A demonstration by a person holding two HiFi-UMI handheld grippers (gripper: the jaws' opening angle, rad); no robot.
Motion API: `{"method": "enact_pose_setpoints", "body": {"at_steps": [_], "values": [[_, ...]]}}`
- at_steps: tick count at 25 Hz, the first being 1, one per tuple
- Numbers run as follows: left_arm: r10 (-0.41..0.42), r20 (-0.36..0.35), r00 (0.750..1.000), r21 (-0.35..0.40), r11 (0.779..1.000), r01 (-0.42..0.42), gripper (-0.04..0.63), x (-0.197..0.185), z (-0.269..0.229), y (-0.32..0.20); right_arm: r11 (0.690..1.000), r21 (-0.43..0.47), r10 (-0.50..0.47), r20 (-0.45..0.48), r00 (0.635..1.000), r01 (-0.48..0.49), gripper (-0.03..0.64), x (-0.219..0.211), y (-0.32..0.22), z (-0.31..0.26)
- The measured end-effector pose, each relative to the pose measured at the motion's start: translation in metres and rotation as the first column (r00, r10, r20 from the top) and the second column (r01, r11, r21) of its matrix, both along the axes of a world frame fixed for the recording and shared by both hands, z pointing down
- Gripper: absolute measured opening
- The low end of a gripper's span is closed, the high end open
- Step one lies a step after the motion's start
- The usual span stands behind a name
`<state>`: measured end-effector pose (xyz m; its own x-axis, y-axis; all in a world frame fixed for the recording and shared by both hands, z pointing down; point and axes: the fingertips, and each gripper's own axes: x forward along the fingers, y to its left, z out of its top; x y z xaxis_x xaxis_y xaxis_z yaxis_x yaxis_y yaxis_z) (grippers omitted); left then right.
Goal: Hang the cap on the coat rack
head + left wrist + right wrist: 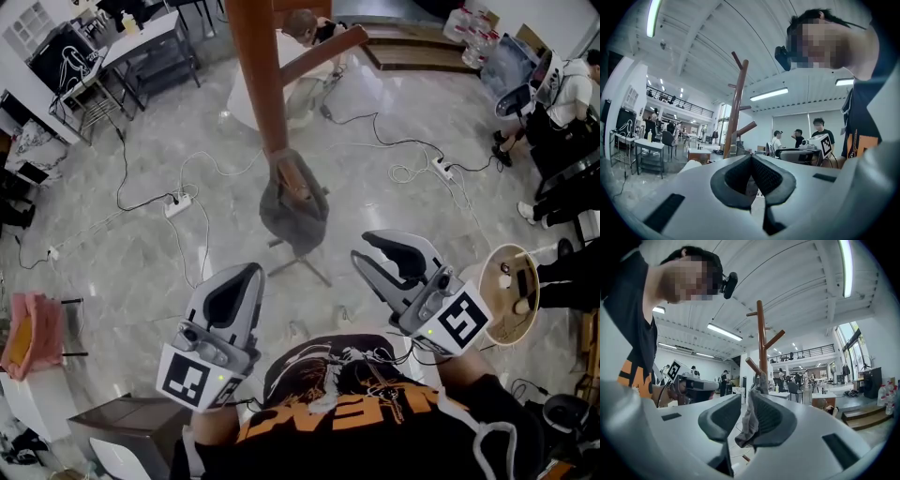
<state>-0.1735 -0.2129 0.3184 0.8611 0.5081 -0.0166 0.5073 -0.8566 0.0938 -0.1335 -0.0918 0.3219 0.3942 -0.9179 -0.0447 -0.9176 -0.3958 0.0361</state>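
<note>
Head view: cap [293, 204] hangs on coat rack [258, 75] peg, ahead of right gripper [365, 247] jaws, which are apart and empty. Left gripper [251, 273] jaws together. Hanging looks done; next, back off clear.

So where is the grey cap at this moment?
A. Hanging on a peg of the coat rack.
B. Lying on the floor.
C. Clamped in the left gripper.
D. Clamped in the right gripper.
A: in the head view the cap hangs on a low peg of the coat rack, clear of the right gripper, whose jaws stand apart on nothing.
</note>
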Motion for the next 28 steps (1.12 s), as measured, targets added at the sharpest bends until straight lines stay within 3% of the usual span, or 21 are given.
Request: {"method": "enact_pose_setpoints", "body": {"at_steps": [6, 14, 28], "values": [[0.000, 0.001, 1.000, 0.007, 1.000, 0.000, 0.023, -0.003, -0.001, 0.003, 0.999, 0.015, -0.029, 0.040, 0.999, 0.028, 0.015, -0.008, -0.003, -0.007], [-0.004, -0.020, 1.000, 0.039, 0.999, 0.005, 0.023, -0.016, -0.003, 0.012, 1.000, 0.000, 0.023, 0.059, 0.998, -0.023, 0.014, -0.012, 0.005, -0.003], [0.019, 0.000, 1.000, 0.033, 0.999, -0.019, 0.023, -0.028, 0.004, 0.028, 1.000, 0.011, 0.006, 0.037, 0.999, -0.007, 0.014, -0.027, 0.008, 0.002]]}}
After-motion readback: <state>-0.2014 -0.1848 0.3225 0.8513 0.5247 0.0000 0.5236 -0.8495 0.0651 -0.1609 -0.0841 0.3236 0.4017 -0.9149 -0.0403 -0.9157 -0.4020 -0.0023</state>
